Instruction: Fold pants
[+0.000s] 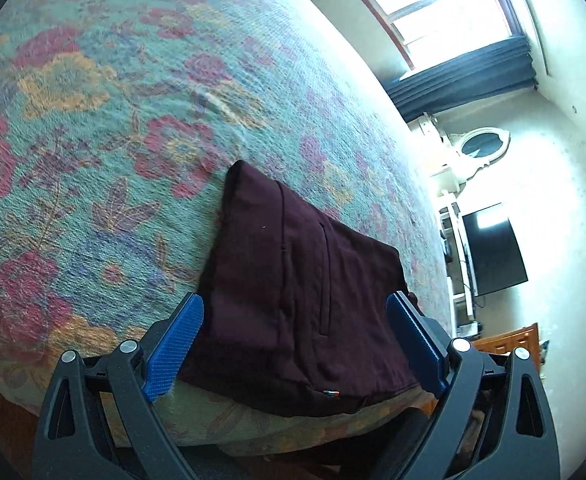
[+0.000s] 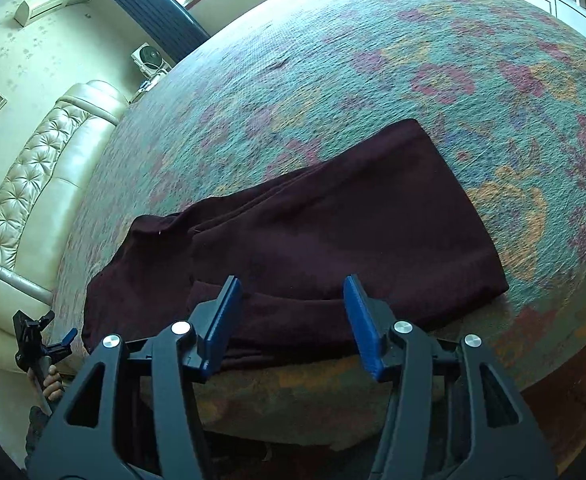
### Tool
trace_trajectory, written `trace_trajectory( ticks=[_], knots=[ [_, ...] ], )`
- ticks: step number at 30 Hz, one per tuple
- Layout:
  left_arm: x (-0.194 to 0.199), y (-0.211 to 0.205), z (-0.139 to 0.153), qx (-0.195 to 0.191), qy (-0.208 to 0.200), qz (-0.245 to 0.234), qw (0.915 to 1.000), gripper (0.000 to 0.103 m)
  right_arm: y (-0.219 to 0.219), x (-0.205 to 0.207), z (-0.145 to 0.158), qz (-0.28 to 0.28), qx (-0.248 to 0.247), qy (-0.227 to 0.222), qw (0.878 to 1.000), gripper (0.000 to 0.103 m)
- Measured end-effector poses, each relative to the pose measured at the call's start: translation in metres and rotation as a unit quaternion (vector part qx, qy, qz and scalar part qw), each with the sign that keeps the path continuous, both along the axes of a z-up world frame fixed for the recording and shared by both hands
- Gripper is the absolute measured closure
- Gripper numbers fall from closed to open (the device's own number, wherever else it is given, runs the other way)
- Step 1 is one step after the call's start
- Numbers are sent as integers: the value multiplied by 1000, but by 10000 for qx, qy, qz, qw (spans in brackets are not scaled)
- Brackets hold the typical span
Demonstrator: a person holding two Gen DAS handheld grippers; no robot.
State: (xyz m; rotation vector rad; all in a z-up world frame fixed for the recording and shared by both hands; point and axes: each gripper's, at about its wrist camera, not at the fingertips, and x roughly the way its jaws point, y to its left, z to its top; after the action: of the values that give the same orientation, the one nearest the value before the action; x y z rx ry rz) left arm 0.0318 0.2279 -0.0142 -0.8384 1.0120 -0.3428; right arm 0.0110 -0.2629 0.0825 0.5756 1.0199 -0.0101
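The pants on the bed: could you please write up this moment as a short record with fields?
item: dark maroon pants, folded over on themselves into a compact stack
surface: floral bedspread, near the edge of the bed
left gripper: jaws wide apart, no pad pressing on the cloth
right gripper: jaws apart, holding nothing, above the near edge of the pants
detail: small coloured tag at the near edge of the pants
background: cream tufted headboard, dark television, window
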Motion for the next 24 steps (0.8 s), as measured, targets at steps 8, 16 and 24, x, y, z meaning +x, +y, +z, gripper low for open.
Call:
trace_trajectory(
  ticks=[8,16,24],
  knots=[
    [44,-11,-31,-17,493,-661,9966,12,9,0,-6,24,233,45,9997,49],
    [57,-41,-33,-607,400,-871,9935,13,17,3,-10,86,345,38,9994,48],
    [72,-59,-47,-637,882,-972,9893,69,22,7,-13,132,424,30,9990,48]
  ],
)
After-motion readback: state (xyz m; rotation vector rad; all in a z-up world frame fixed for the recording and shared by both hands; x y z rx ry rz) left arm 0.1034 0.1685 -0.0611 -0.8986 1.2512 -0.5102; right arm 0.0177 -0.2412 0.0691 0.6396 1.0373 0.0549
